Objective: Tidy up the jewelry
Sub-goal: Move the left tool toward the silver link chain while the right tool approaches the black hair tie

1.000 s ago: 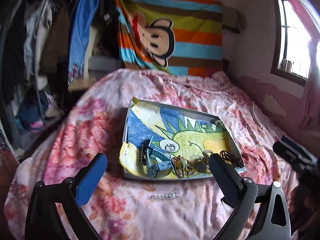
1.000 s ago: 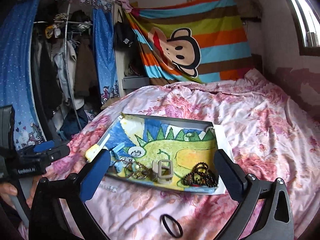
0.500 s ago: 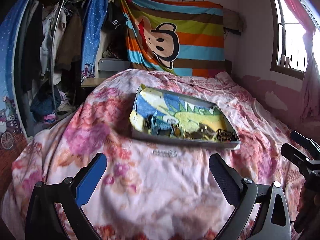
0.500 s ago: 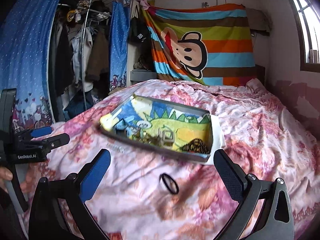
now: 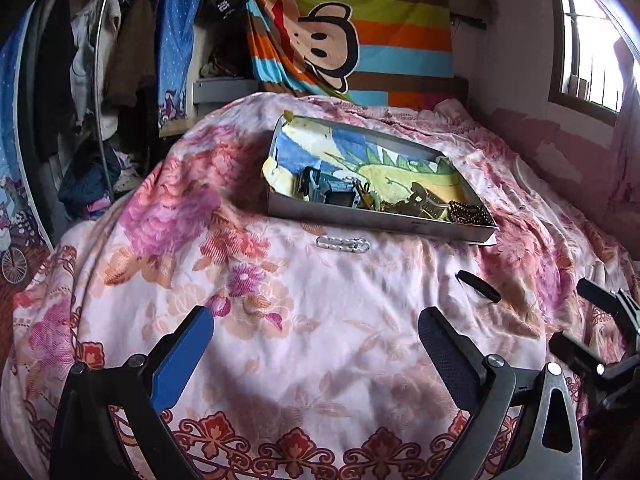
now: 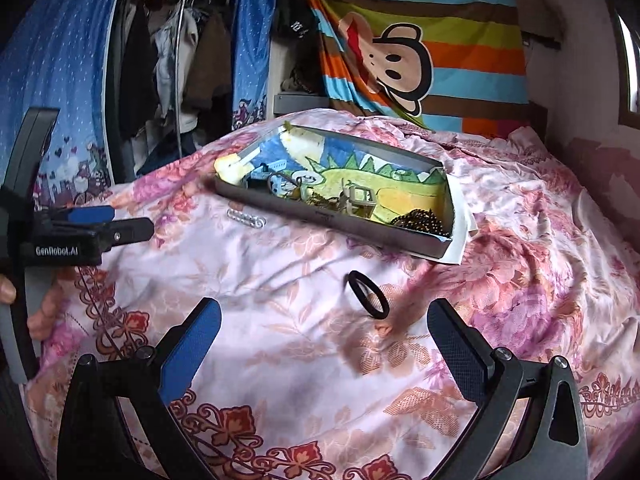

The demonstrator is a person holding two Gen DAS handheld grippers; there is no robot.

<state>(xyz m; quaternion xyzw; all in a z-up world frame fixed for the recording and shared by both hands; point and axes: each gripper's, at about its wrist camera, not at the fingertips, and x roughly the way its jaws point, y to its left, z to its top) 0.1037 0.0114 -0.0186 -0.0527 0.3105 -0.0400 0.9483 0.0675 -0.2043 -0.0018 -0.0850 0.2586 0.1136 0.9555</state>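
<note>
Floral bedspread [image 5: 304,344] fills both views. Lowest in frame, the left gripper [image 5: 316,344] and right gripper [image 6: 324,332] gape wide, empty. Mid-frame lie a black ring [image 6: 368,294] and a silver chain [image 5: 342,243]; above them, the jewelry tray [image 5: 372,220].

Open bedspread [image 6: 304,320] ahead; black ring [image 6: 368,294], tray wall [image 6: 332,222] obstruct

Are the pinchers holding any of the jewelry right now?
No. The left gripper and right gripper are both open and empty. The silver bracelet and black ring lie on the bedspread.
</note>
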